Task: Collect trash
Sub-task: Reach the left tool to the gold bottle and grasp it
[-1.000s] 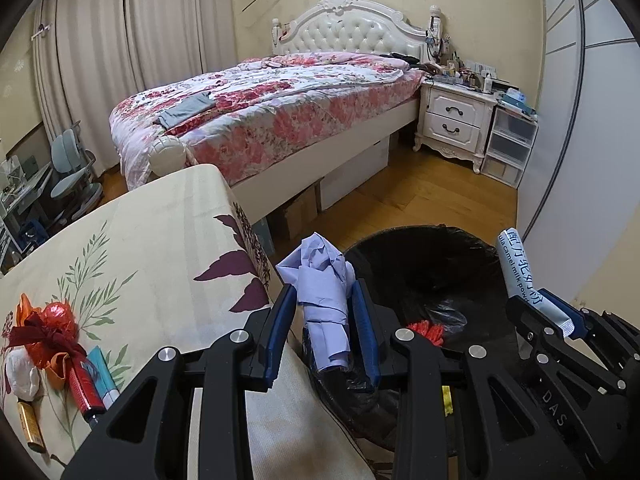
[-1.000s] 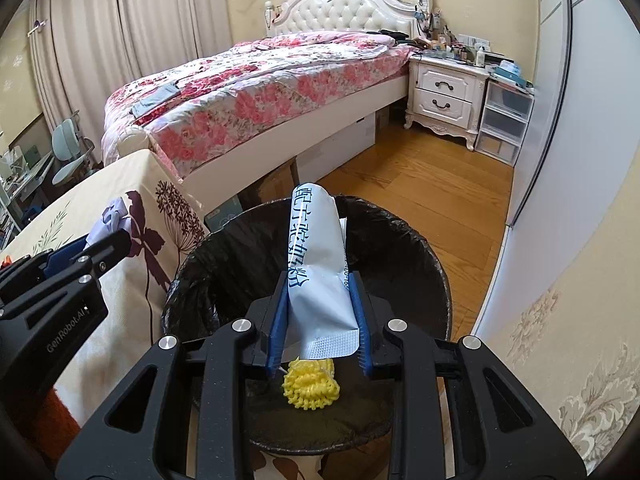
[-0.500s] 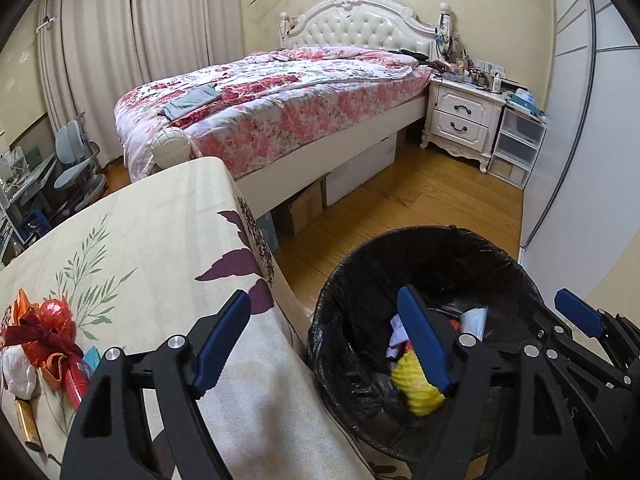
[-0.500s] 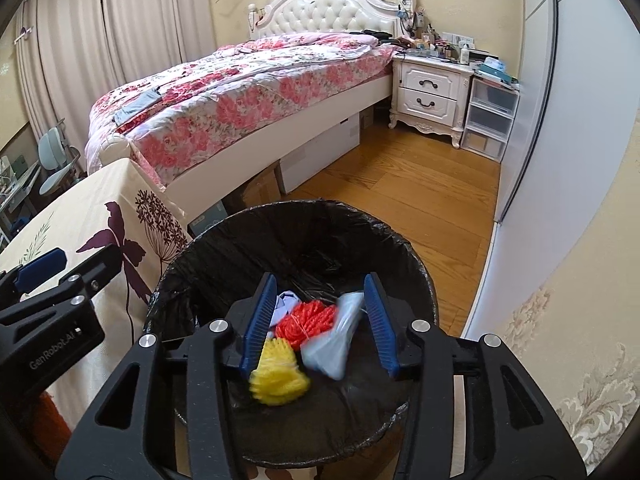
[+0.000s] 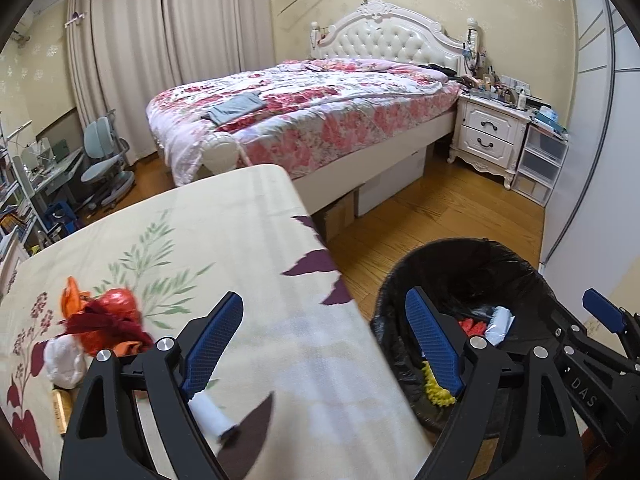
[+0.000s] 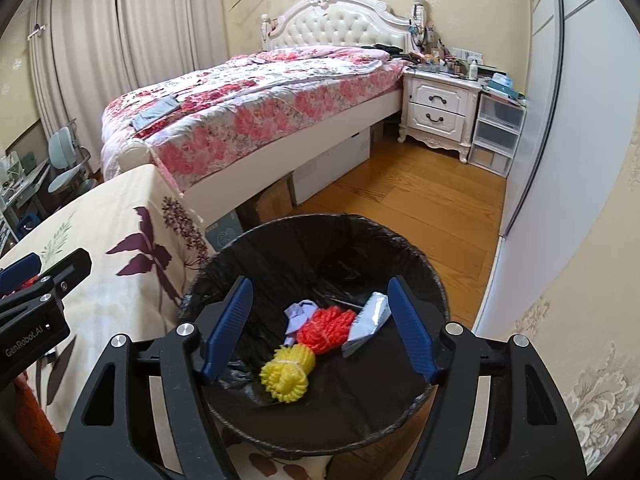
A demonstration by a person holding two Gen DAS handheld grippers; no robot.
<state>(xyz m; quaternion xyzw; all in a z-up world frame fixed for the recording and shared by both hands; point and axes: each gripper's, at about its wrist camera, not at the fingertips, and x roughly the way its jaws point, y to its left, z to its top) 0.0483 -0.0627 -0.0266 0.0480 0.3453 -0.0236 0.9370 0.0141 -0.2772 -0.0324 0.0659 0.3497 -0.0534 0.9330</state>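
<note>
A bin with a black liner (image 6: 404, 242) stands beside the cloth-covered table (image 5: 224, 248). In it lie a yellow foam net (image 6: 286, 376), a red foam net (image 6: 328, 326), a crumpled lilac paper (image 6: 298, 314) and a white-blue pouch (image 6: 368, 318). My right gripper (image 6: 320, 328) hovers over the bin, its jaws opening with nothing held between them. My left gripper (image 5: 324, 344) straddles the table's edge and the bin's rim (image 5: 476, 246), its jaws also opening and empty. On the table's left lie a red-orange wrapper bundle (image 5: 102, 320), a white wad (image 5: 64, 360) and a white roll (image 5: 210, 414).
A bed with a floral quilt (image 5: 312, 120) fills the back. A white nightstand (image 5: 488, 136) and plastic drawers (image 5: 540, 168) stand at the right by a sliding wardrobe door (image 6: 568, 140). Wooden floor (image 6: 420, 208) lies beyond the bin. A desk chair (image 5: 104, 160) is far left.
Both grippers opened. The lilac paper dropped from the left one and the pouch from the right one into the bin. My left gripper then swung left over the table's edge.
</note>
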